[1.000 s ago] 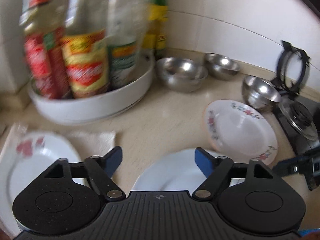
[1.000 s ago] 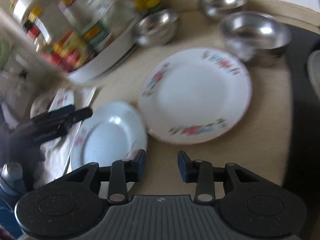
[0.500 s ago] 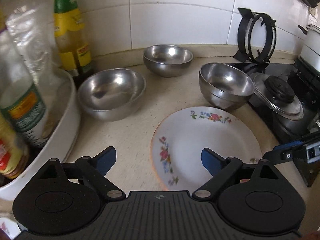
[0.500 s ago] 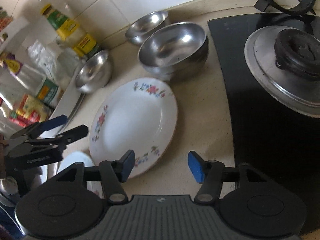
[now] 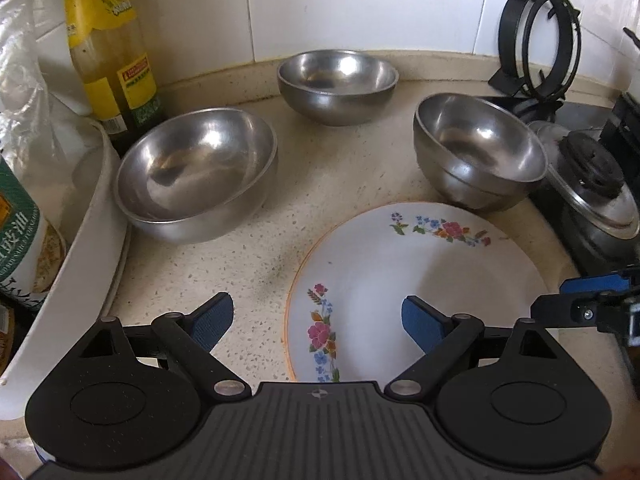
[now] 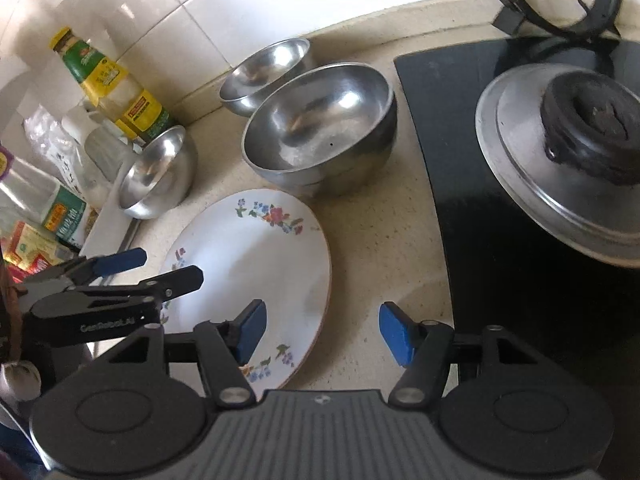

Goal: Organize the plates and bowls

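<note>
Your left gripper (image 5: 316, 320) and right gripper (image 6: 320, 330) both hover wide open and empty over the flowered plate (image 5: 416, 292), which lies flat on the counter (image 5: 248, 256) among three steel bowls. You appear to be at the approach step. Next, you will likely need one jaw under the plate's rim before closing.

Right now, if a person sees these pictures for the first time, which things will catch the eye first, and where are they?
The white flowered plate lies flat on the speckled counter, directly ahead of the open left gripper. Three empty steel bowls stand in an arc behind it, apart from each other. To the right, a metal pot lid with a black knob sits on the black stove.
</note>
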{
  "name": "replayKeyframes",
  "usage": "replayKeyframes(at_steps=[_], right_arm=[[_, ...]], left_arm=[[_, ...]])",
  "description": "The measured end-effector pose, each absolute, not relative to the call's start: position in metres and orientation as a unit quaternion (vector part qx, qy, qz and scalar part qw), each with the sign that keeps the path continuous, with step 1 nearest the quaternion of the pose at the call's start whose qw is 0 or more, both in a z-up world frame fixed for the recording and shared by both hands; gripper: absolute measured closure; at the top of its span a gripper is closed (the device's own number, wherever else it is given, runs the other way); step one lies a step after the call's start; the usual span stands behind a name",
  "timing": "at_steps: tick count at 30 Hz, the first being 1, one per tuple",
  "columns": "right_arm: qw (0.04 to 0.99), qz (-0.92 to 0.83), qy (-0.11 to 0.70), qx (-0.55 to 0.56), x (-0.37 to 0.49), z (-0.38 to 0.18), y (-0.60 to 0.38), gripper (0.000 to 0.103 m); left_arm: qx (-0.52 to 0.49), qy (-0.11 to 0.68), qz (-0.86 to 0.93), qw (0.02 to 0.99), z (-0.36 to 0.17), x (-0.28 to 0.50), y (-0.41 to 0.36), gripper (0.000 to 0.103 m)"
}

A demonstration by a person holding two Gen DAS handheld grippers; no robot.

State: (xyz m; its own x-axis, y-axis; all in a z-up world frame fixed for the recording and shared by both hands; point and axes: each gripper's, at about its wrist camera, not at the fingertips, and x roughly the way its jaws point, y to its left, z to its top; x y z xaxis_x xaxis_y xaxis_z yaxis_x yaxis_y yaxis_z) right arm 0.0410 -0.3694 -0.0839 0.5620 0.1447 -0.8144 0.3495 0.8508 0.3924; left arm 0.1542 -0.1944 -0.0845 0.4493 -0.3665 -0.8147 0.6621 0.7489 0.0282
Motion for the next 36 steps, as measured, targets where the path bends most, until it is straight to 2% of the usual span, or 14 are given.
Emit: replayKeyframes(at_steps=[5,6,7,9,17,19,36], right_arm=[[0.854,-0.060,0.459,0.238,0.045,-0.083,-0.358,0.022],[0.857,-0.062,0.460,0.225,0.045,-0.083,-0.355,0.025],[0.860,-0.067,0.461,0.207,0.047,-0.082,-0.352,0.035],[0.866,-0.079,0.462,0.175,0.049,-0.082,-0.345,0.041],[0.872,-0.075,0.450,0.176,0.053,-0.083,-0.338,0.046],[0.871,-0.078,0.448,0.185,0.053,-0.084,-0.342,0.050],[0.870,-0.068,0.448,0.196,0.053,-0.085,-0.347,0.053]], left_arm=[[0.171,0.431,-0.307,0.831,-0.089,0.157,-0.194,0.012],[0.172,0.430,-0.308,0.831,-0.089,0.157,-0.195,0.013],[0.171,0.430,-0.308,0.831,-0.089,0.157,-0.195,0.013],[0.167,0.432,-0.309,0.831,-0.089,0.157,-0.196,0.013],[0.154,0.439,-0.330,0.821,-0.091,0.155,-0.198,0.013],[0.156,0.440,-0.336,0.818,-0.091,0.154,-0.200,0.013],[0.160,0.437,-0.341,0.817,-0.092,0.149,-0.206,0.012]])
